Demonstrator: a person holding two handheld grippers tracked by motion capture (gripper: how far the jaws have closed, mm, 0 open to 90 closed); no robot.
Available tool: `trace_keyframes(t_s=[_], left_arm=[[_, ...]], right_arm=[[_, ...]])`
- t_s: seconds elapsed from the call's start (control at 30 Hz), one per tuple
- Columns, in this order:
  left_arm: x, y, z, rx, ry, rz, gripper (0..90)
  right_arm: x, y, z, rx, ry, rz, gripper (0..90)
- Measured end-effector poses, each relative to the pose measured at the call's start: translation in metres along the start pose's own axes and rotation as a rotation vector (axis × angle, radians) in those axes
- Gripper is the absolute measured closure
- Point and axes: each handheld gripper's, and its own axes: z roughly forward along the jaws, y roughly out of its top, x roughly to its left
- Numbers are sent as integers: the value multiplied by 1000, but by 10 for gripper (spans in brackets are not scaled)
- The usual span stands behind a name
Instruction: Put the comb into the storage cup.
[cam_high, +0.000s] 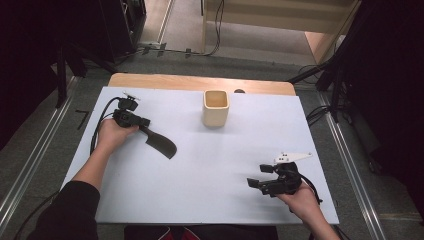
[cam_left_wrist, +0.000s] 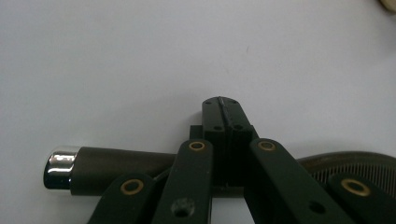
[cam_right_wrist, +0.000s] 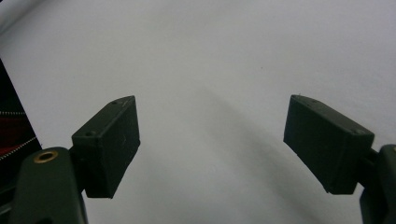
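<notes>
Left gripper (cam_left_wrist: 223, 122): nearest the lens in its own view, jaws pressed together on the neck of a dark slotted spatula (cam_left_wrist: 140, 165), between grip and blade; in the high view it sits at the left of the white board (cam_high: 210, 195), held in the left hand (cam_high: 114, 134).
Spatula: in the high view (cam_high: 161, 142) it runs from the left gripper down and to the right, blade end free, just over or on the board; I cannot tell which.
Handling: likely light and stiff, a long lever; held at the neck, the blade should swing little. Its chrome cap (cam_left_wrist: 60, 165) looks slippery, so the matt grip or neck seems the better hold. Slotted blade probably flexes a bit at the edge.
Cup (cam_high: 216, 107): cream, square, upright, open top, near the board's far edge, well apart from both grippers.
Right gripper (cam_right_wrist: 212, 144): jaws spread wide, nothing between them, bare board beyond; in the high view (cam_high: 254, 183) it rests low at the board's near right in the right hand (cam_high: 300, 197).
Hidden: blade (cam_left_wrist: 355, 165) mostly covered by the gripper's linkage; slots hard to make out; cup's inside not fully visible; right forearm cut off by the bottom edge.
</notes>
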Motion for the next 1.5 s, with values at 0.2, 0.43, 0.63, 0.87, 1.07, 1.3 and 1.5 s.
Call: trace_keyframes(t_s=[0.2, 0.43, 0.63, 0.87, 1.07, 1.3, 1.5], left_arm=[[-2, -11, -6, -1, -5, -1, 900], [-5, -23, -11, -7, -12, -9, 900], [-9, -35, -17, -9, -19, -9, 900], [-16, -48, -22, -4, -24, -8, 900], [-21, -58, -27, -6, -27, -6, 900], [-30, -70, -33, -9, -31, -1, 900], [-36, -79, -36, 0, -36, 8, 900]], right_arm=[[0, 1, 2, 1, 5, -3, 167], [0, 4, 4, 3, 11, -9, 167], [1, 6, 6, 3, 18, -15, 168], [1, 9, 9, 7, 26, -26, 169], [1, 12, 12, 9, 32, -34, 170], [2, 13, 13, 9, 35, -35, 171], [2, 13, 13, 10, 36, -37, 171]])
